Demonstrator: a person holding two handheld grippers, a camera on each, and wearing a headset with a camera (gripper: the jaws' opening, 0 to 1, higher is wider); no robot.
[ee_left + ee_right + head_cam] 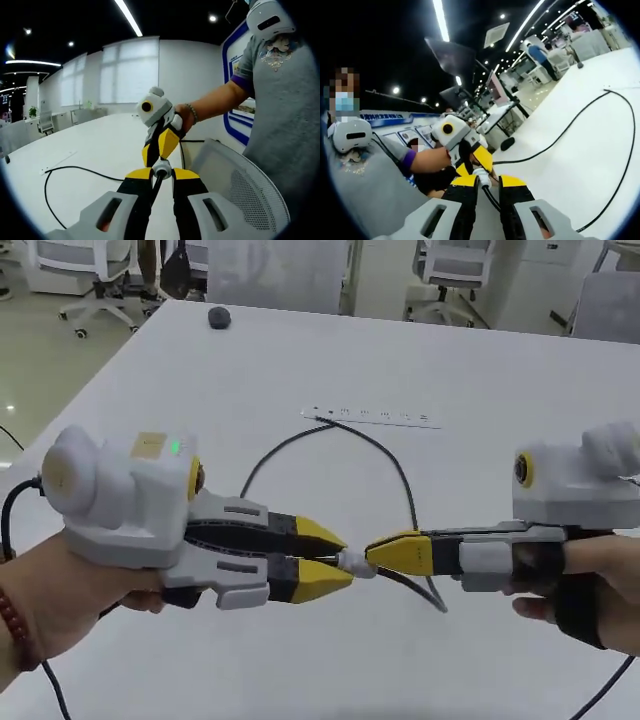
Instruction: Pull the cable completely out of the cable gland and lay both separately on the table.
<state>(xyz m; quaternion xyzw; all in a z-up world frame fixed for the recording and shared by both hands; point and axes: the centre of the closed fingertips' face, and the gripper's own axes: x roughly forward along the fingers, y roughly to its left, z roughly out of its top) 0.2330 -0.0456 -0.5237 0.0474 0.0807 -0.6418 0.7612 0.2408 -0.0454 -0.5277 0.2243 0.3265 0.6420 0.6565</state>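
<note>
A small white cable gland (pixel 353 562) hangs above the white table (pixel 480 380), between the two grippers. My left gripper (pixel 340 558) comes in from the left and is shut on the gland (pixel 161 170) at its yellow tips. My right gripper (pixel 372 552) faces it tip to tip from the right, shut on the black cable (pixel 400 480) just beside the gland. In the right gripper view the cable (pixel 490 196) runs back between the right gripper's (pixel 488 181) own jaws. The rest of the cable loops across the table behind, and a short end (pixel 438 602) hangs below the right gripper.
A white power strip (pixel 370 417) lies at mid-table where the cable loop reaches it. A dark round object (pixel 219 317) sits near the far left edge. Office chairs (pixel 440 280) stand beyond the table, and a white mesh chair (pixel 240 185) is beside the person.
</note>
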